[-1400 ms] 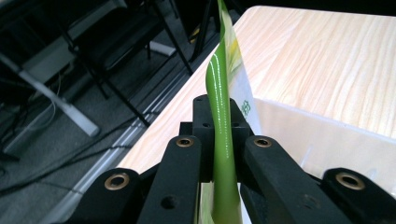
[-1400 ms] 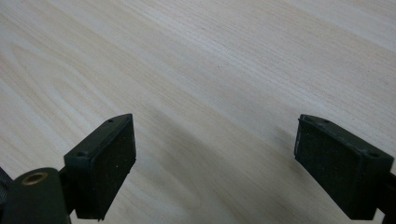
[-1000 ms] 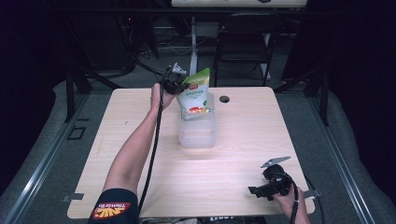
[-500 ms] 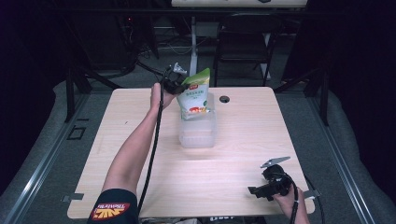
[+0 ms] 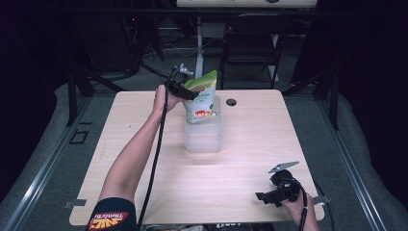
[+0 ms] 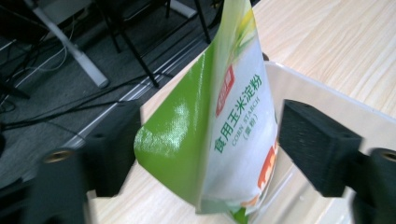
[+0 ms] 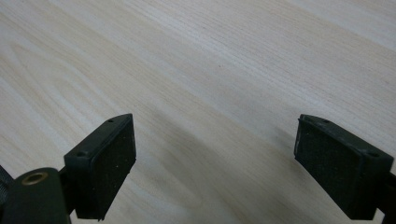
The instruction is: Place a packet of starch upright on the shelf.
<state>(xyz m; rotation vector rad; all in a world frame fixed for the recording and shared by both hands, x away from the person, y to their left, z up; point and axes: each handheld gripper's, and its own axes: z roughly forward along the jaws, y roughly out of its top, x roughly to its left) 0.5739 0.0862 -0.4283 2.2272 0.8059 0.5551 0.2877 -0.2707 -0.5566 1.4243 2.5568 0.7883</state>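
Pale wooden desk (image 5: pixel 144 144), with a clear plastic tub (image 5: pixel 204 139) near its far middle. Green and white bag of corn starch (image 5: pixel 202 98) standing upright in the tub's far end, top leaning toward the left tongs (image 5: pixel 185 86). Left tongs level with the bag's upper part, jaws just opened wide, bag between the pads (image 6: pixel 322 149) but not pressed. Right tongs (image 5: pixel 269 190) resting at the near right corner, well apart from the tub, jaws spread, nothing between them.
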